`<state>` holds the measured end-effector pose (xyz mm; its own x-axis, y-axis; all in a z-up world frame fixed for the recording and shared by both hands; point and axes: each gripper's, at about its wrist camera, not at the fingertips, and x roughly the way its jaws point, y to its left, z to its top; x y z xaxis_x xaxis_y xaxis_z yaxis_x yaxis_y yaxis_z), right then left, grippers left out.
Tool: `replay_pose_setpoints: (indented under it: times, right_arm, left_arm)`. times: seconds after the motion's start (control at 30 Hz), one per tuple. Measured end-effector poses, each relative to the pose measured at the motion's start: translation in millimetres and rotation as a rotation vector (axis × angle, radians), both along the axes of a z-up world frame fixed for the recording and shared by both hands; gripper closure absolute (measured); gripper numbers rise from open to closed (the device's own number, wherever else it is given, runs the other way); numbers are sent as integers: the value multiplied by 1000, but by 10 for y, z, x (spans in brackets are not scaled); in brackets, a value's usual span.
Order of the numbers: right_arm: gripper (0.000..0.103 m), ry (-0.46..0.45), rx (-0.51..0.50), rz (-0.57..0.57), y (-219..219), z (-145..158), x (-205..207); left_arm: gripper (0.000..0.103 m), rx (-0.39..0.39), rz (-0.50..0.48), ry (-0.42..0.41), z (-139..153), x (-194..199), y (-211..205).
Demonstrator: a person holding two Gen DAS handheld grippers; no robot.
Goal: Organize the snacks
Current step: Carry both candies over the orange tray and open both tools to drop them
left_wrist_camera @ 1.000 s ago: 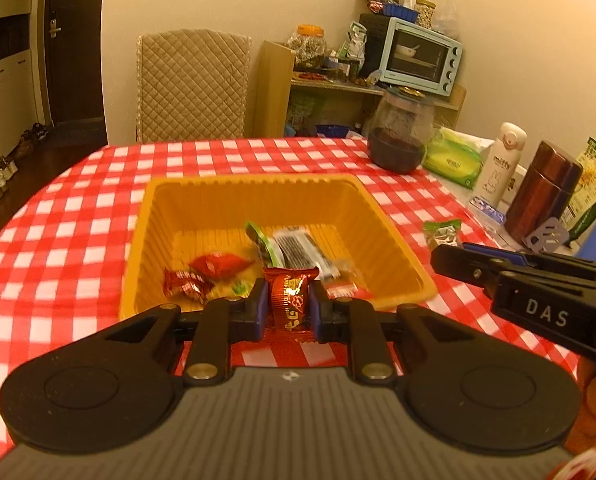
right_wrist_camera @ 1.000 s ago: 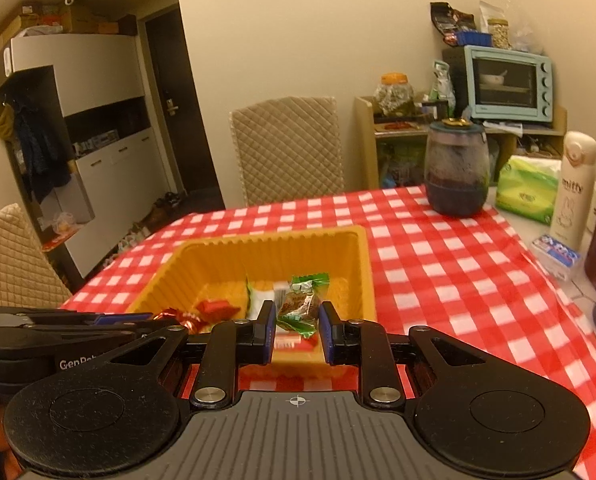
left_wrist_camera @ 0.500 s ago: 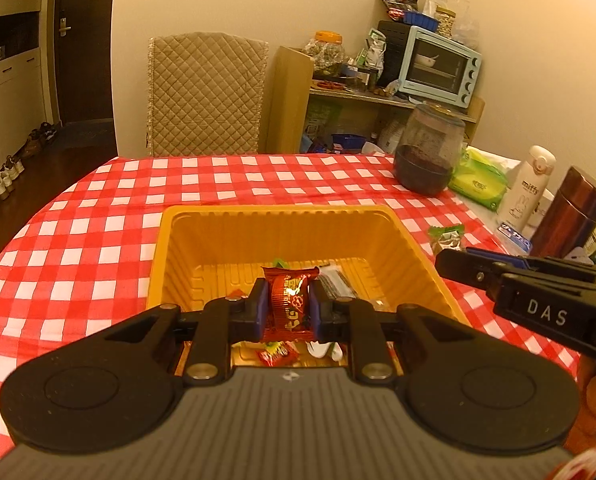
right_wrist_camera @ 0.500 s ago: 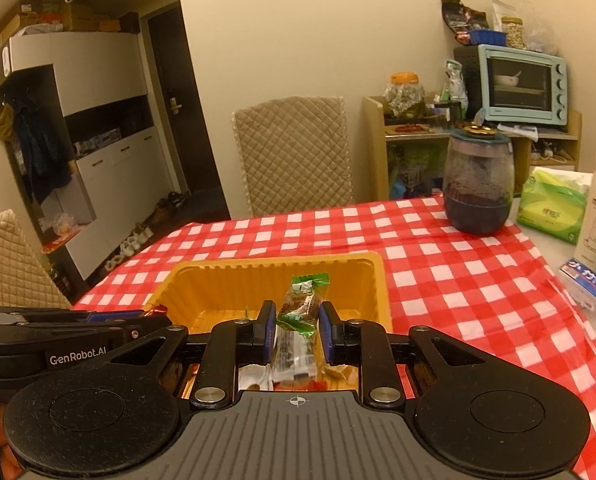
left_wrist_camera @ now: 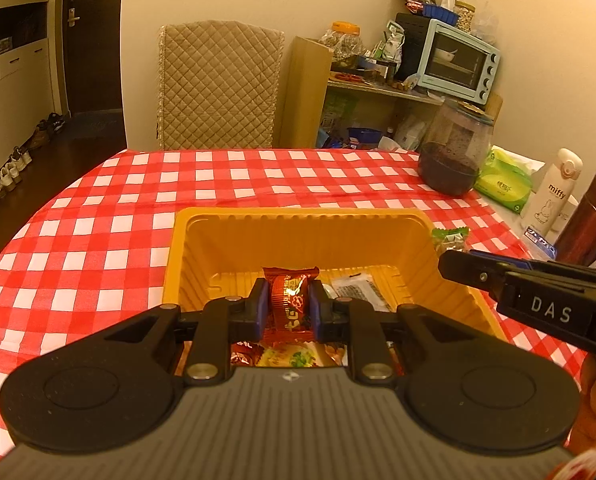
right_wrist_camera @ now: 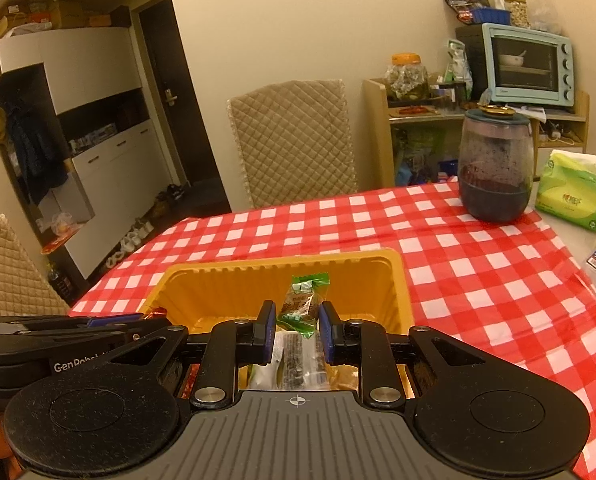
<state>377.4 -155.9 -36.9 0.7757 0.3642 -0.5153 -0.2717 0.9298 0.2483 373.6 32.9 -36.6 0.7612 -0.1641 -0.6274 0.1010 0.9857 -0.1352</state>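
Left hand-held gripper (left_wrist_camera: 286, 306) is clamped on a red candy (left_wrist_camera: 290, 300); right hand-held gripper (right_wrist_camera: 297, 328) is clamped on a green-ended snack (right_wrist_camera: 301, 306). Both hang over the near part of the yellow tray (left_wrist_camera: 298, 232), w/ wrapped snacks already inside. Best: lower a bit, release well inside the rim, grippers apart. Beyond, on the checked desk (left_wrist_camera: 138, 200): dark jar (right_wrist_camera: 495, 172), tissue pack (right_wrist_camera: 573, 188); neither blocks the drop.
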Motion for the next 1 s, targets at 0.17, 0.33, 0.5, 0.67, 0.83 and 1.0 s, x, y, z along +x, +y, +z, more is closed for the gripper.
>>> replay_pose_setpoints:
  times: [0.17,0.33,0.5,0.67,0.83,1.0]
  right_arm:
    - [80,16,0,-11,-1,-58,105]
    - [80,34,10,-25,-25,-99,201]
    - [80,48,20,-24,-23,-135,259]
    - [80,57,24,-18,-5,-171,312]
    - [80,63,27,-17,6,-190,321]
    - [80,64,28,-18,6,-189,320]
  left_arm:
    - [84,-1,10,11,-38,119,61]
    - [84,-1,22,24,-94,230,114]
    - [84,-3,24,39,-156,301,139]
    - [84,-3,24,39,-167,338,144]
    - [84,-5,29,37,-170,356,144]
    - [63,-9,32,34,-179,342,168]
